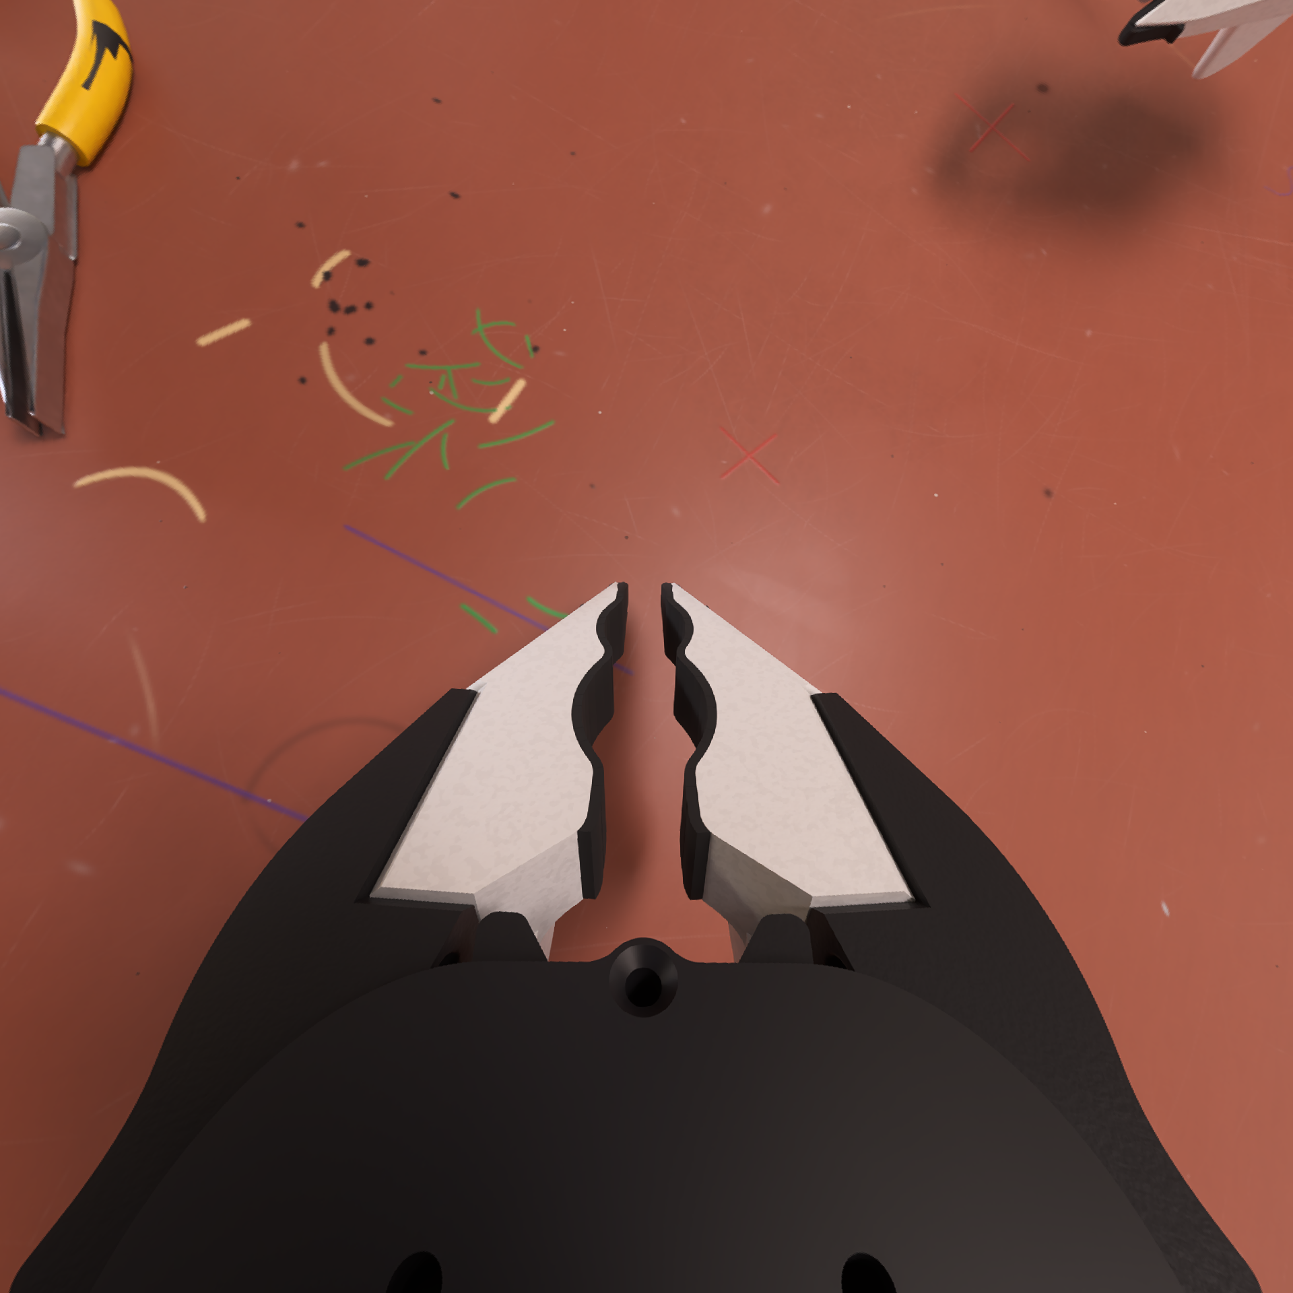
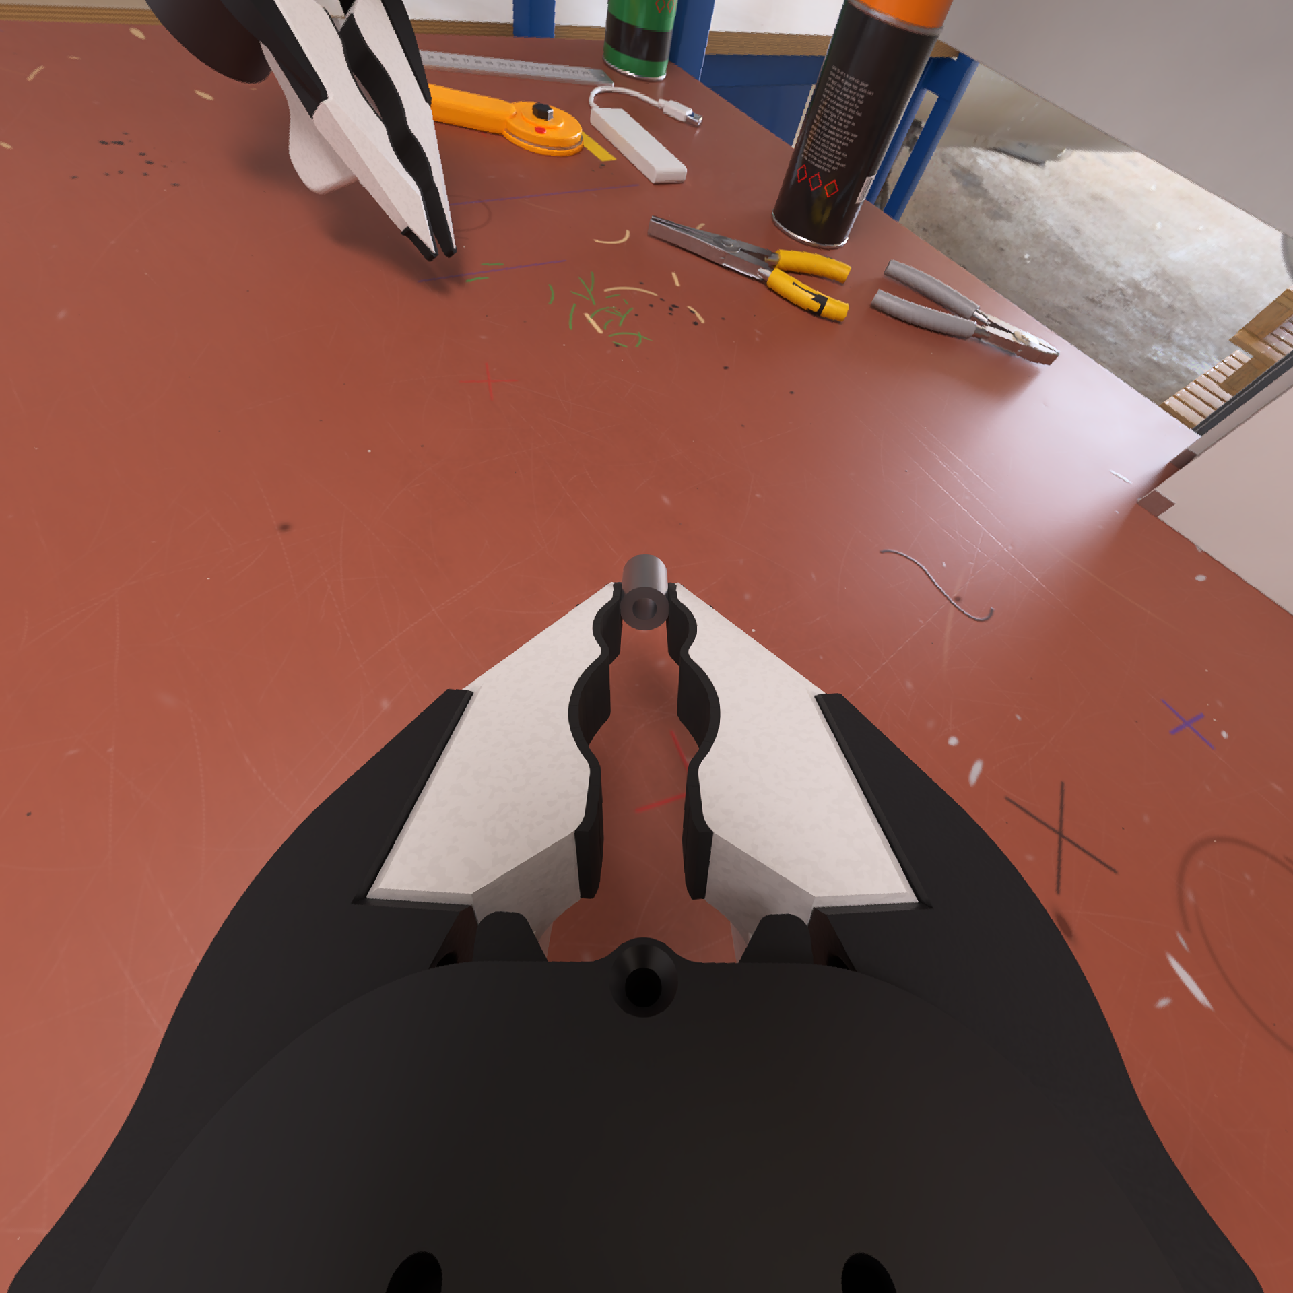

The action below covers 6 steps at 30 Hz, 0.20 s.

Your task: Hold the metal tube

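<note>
The metal tube (image 2: 644, 603) is a short grey cylinder with a hole along its axis. My right gripper (image 2: 644, 592) is shut on it at the very fingertips and holds it above the red-brown table (image 2: 350, 525). The tube's open end faces the camera. My left gripper (image 1: 644, 591) is shut with only a narrow slit between the jaws and holds nothing; it hovers over the table. It also shows in the right wrist view (image 2: 437, 250) at the upper left, pointing down at the table. The right gripper's tips (image 1: 1147, 31) show at the top right of the left wrist view.
Yellow-handled pliers (image 2: 769, 269) (image 1: 49, 231), grey-handled pliers (image 2: 965, 315), a black spray can (image 2: 846, 133), a green can (image 2: 637, 35), an orange rotary cutter (image 2: 518, 122), a white USB hub (image 2: 637, 143) and a ruler (image 2: 518, 68) lie far off. Wire scraps (image 1: 448, 399) litter the table. The table edge (image 2: 1119, 392) runs along the right.
</note>
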Tool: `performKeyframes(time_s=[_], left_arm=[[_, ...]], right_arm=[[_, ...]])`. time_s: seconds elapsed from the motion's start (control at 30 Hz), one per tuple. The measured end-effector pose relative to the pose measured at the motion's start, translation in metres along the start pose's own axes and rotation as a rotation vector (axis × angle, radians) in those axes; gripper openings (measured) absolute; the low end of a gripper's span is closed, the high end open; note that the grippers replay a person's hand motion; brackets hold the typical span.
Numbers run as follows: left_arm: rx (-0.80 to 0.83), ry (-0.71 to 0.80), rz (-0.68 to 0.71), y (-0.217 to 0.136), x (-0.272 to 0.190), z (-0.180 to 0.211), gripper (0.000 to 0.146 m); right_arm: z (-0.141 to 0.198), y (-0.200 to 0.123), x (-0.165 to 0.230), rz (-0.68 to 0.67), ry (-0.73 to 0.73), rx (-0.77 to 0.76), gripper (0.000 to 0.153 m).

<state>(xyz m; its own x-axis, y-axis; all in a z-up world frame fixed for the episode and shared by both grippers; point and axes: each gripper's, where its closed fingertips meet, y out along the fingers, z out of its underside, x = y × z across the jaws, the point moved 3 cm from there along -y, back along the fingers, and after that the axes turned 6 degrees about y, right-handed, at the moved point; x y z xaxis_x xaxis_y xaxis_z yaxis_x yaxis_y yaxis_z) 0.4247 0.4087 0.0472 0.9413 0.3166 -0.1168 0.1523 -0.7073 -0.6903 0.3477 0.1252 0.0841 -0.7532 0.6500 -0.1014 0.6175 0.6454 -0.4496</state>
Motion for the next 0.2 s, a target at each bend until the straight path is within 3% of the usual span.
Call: performKeyframes(time_s=[0.2], left_arm=[[-0.02,0.018,0.055,-0.0006,-0.0079,-0.0028,0.011]], right_arm=[[0.0001,0.0,-0.0002,0.002,-0.002,0.0,0.011]])
